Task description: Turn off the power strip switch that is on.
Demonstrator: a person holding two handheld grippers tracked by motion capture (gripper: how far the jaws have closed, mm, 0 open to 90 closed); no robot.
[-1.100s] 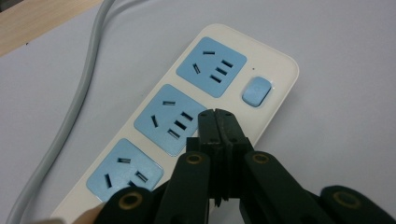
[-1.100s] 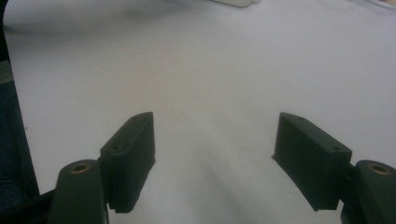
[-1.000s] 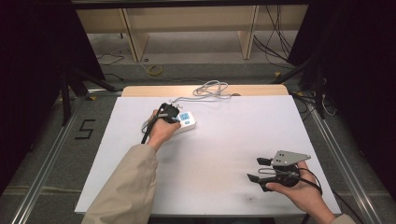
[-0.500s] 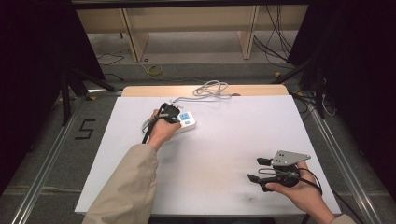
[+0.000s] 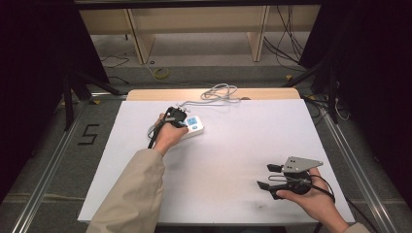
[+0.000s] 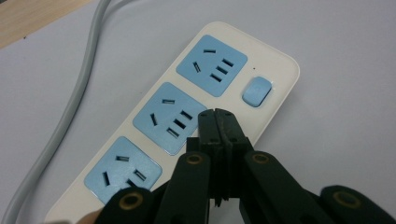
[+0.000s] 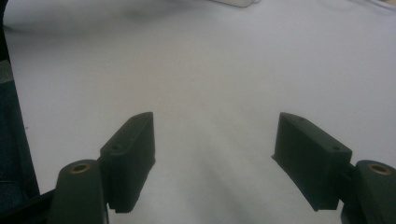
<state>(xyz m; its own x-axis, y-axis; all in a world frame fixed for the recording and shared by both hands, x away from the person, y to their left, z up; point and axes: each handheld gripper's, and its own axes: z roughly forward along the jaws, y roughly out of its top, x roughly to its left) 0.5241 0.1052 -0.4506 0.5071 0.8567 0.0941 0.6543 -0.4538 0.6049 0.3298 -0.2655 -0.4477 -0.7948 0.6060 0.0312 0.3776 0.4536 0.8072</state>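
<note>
Jaws of the left gripper [image 6: 218, 122] are pressed together, empty, over the power strip [image 6: 187, 121], which lies near the table's [image 5: 233, 145] 11 o'clock edge. Right gripper [image 7: 215, 154], at 4 o'clock, gapes wide over bare sheet.

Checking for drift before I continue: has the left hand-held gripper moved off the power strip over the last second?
No. The left hand-held gripper sits over the power strip as before, equally far from the table's back edge.
</note>
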